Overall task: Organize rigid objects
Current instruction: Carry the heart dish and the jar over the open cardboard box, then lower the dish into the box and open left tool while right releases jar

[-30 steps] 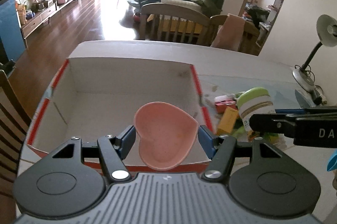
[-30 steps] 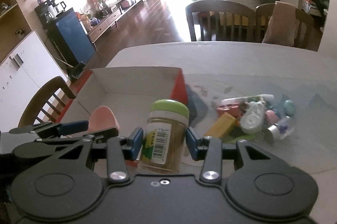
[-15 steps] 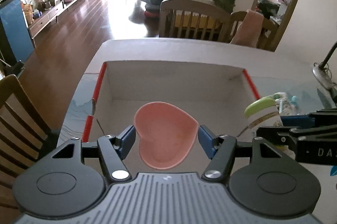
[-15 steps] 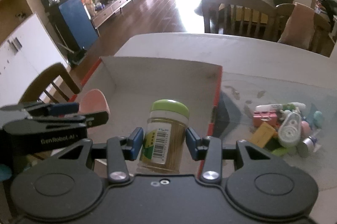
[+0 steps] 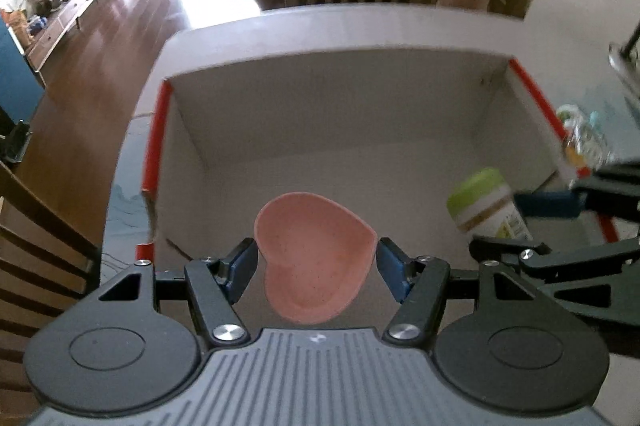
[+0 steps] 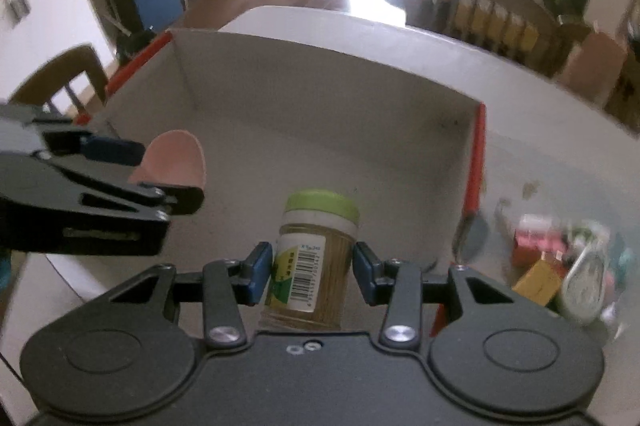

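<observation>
The left hand-held gripper [image 5: 316, 262] was clamped on a pink heart-shaped dish [image 5: 314, 258], with its blue pads [image 5: 240, 268] pressed on both sides of it. The dish was held up over the near left part of a white box with red edges [image 5: 360, 97]. The box sat on the left side of the table [image 5: 280, 21], close to the left edge. In the right wrist view the same dish [image 6: 174, 159] showed at the left, in front of the box's left wall.

The right hand-held gripper [image 6: 314, 268] was clamped on a small jar with a green lid [image 6: 312, 258]. The jar stood upright in the grip and hung over the near right part of the box [image 6: 340, 85]. In the left wrist view the jar [image 5: 486, 203] showed at the right, inside the line of the box's right wall.

On the table [image 6: 560, 165] to the right of the box lay a pile of small things [image 6: 560, 266], all blurred, near the right edge
</observation>
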### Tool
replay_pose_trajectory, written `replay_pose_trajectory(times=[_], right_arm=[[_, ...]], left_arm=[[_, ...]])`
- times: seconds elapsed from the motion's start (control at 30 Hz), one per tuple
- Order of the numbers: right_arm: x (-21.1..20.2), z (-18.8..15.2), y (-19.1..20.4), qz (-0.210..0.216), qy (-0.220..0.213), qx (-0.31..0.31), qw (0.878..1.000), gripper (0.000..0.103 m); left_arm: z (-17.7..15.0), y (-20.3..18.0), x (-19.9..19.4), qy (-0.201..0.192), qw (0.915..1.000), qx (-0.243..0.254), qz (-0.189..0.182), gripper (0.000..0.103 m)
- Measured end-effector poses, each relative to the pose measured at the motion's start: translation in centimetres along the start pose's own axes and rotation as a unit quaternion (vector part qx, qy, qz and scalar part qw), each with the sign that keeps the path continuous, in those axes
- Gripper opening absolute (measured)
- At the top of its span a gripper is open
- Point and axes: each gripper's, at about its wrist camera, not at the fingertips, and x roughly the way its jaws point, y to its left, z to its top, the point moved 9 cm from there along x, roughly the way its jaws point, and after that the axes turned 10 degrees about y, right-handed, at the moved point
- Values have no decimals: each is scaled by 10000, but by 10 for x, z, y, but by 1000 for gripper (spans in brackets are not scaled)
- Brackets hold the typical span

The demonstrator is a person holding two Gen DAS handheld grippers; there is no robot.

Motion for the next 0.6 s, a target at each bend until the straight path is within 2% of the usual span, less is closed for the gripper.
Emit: replay_pose_trajectory(times=[0.27, 0.6], right_arm=[[13, -7, 18, -8, 247, -362, 9990, 43], [18, -7, 18, -89, 426, -308, 9986, 42]], left_arm=[[-10, -1, 30, 503, 9986, 140, 30, 65], [-18, -2, 42, 958, 9952, 173, 79, 66]])
